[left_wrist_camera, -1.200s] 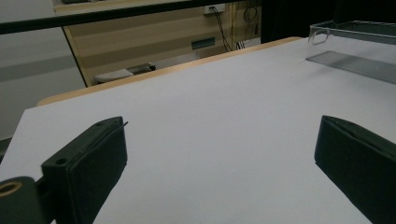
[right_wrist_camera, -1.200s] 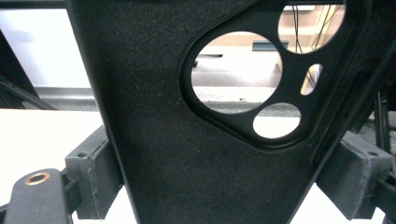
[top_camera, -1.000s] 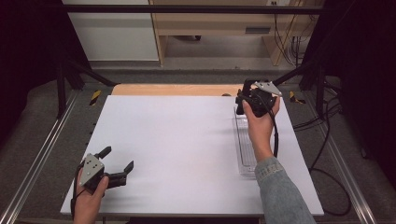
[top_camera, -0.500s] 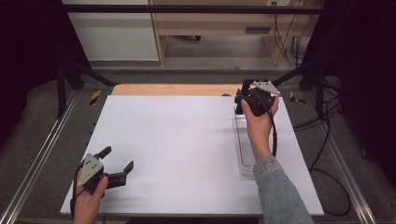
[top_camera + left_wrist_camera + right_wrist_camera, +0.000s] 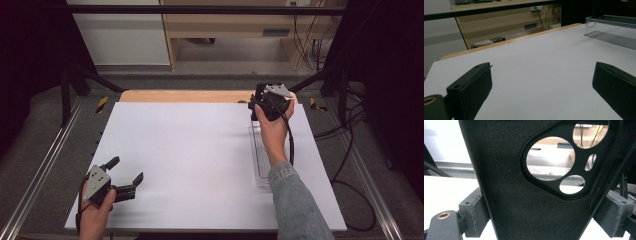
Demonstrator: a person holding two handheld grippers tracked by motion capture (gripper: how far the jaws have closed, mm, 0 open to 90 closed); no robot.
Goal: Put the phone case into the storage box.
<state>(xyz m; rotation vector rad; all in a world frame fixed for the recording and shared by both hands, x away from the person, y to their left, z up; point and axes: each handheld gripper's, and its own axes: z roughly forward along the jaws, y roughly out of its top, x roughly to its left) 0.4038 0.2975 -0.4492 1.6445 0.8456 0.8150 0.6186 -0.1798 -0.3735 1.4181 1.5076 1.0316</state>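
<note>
My right gripper (image 5: 261, 106) hovers over the far right of the white table (image 5: 200, 150), above the far end of a clear plastic tray (image 5: 261, 160). It is shut on a black phone case (image 5: 524, 202) with round camera cut-outs, which stands upright between the jaws of that gripper (image 5: 544, 213) and blocks most of the right gripper view. In the high view the case is a dark shape (image 5: 260, 97) in front of the hand. My left gripper (image 5: 126, 169) rests low at the table's near left corner, open and holding nothing. In its own view that gripper (image 5: 544, 87) has bare table between its jaws and the tray (image 5: 609, 27) lies far right.
A wooden strip (image 5: 185, 96) borders the table's far edge. Metal rails (image 5: 45, 165) run along both sides, and cables (image 5: 345, 150) trail on the floor at the right. Beyond the table stands a wooden bench (image 5: 225, 30).
</note>
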